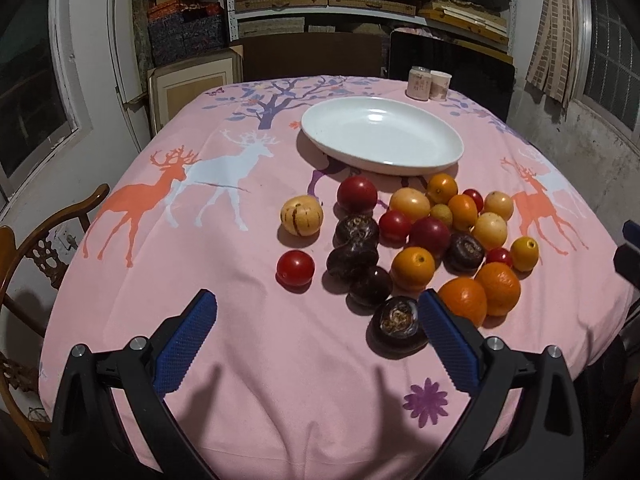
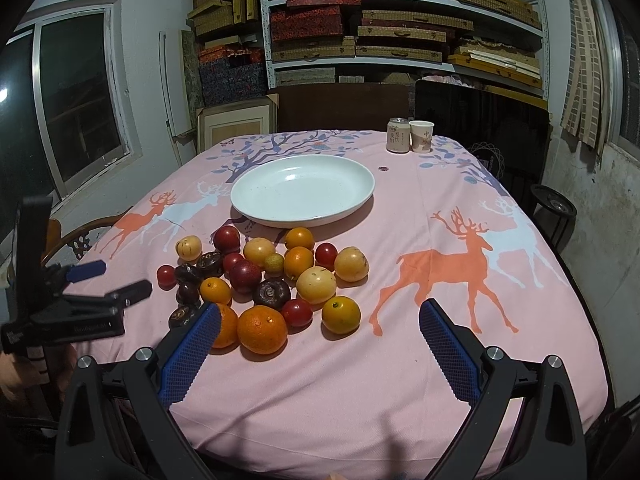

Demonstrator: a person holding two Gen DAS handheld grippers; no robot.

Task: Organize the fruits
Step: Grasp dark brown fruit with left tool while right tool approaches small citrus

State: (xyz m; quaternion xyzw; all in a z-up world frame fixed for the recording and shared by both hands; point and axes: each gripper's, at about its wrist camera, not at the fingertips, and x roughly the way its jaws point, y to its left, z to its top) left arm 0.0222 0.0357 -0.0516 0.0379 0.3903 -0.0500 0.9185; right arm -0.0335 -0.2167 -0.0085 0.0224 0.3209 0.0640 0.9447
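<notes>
Both grippers, left (image 1: 318, 328) and right (image 2: 320, 332), gaped empty. The fruit (image 2: 264, 276) lay heaped at six o'clock of the bare plate (image 2: 302, 190): round, slippery, probably bruisable, best pinched gently across the middle.

A plate (image 2: 256, 211) is sitting on the worktop (image 2: 440, 360) toward its far middle, with a can (image 2: 398, 135) and a cup (image 2: 421, 136) standing side by side farther back to its right, the can on the left. A cluster of fruits (image 2: 276, 280) is lying just near of the plate, with two oranges (image 2: 262, 330) lying at its near edge. Shelves of boxes (image 2: 400, 28) are standing behind the worktop's far end, and a chair (image 1: 48, 248) is standing at its left side.
</notes>
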